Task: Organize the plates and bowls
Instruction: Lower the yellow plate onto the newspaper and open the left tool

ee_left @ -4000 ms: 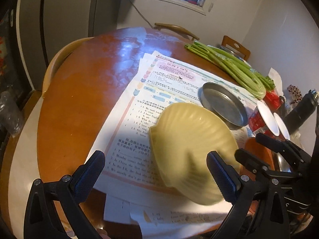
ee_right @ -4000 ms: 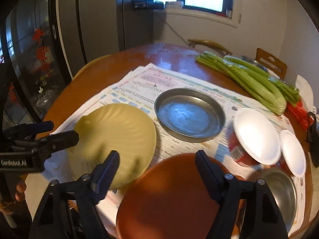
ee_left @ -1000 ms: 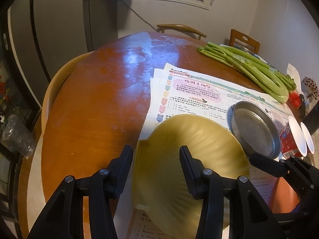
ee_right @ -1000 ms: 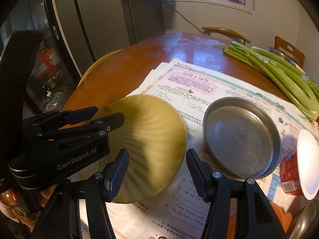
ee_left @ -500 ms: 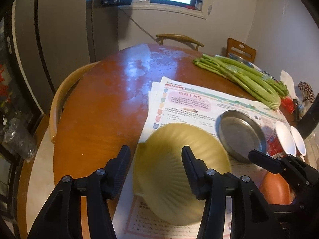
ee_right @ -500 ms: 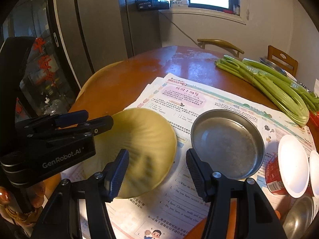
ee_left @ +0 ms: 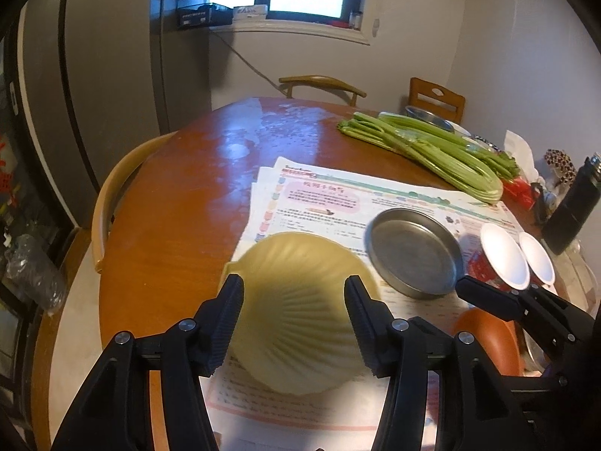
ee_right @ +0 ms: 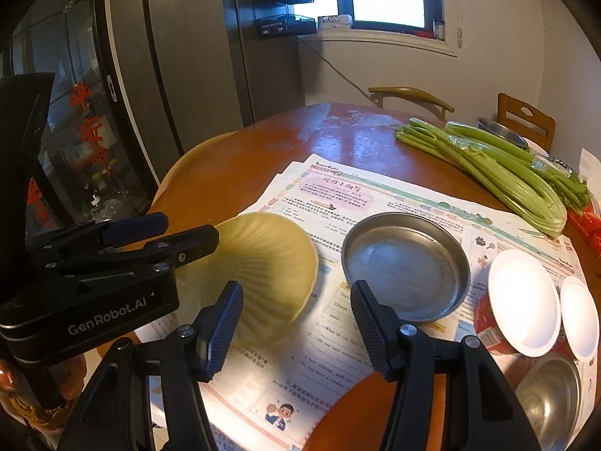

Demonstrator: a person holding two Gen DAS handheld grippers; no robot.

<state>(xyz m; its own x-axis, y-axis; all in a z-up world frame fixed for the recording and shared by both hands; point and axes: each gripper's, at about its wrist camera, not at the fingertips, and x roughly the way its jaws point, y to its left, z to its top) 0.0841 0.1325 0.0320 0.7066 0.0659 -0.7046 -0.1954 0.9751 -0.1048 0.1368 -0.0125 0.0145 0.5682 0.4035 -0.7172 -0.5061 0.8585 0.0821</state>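
At the left of the table, the yellow shell-shaped plate lies flat on the printed papers. The left gripper hangs above it with its jaws a moderate way apart and nothing between them; the plate shows through the gap but is not touched. In the right wrist view that gripper comes in from the left edge, over the near rim of the yellow plate.

Next to the right, the metal plate sits on the papers just beside the yellow one, apart from it and empty. The right gripper hovers over the strip of paper between the two plates, jaws partly open and holding nothing.

Further right stand two red cups with white lids, side by side. Below them a metal bowl shows at the corner, and an orange-brown plate lies under the right gripper's finger. How these last two sit is hard to tell, since the gripper hides much of them. Celery lies across the far side.

As a judgement, the sorting looks barely begun: the yellow plate seems set down in its place, yet nothing is stacked. The metal plate, the orange-brown plate and the bowl appear still to be gathered.
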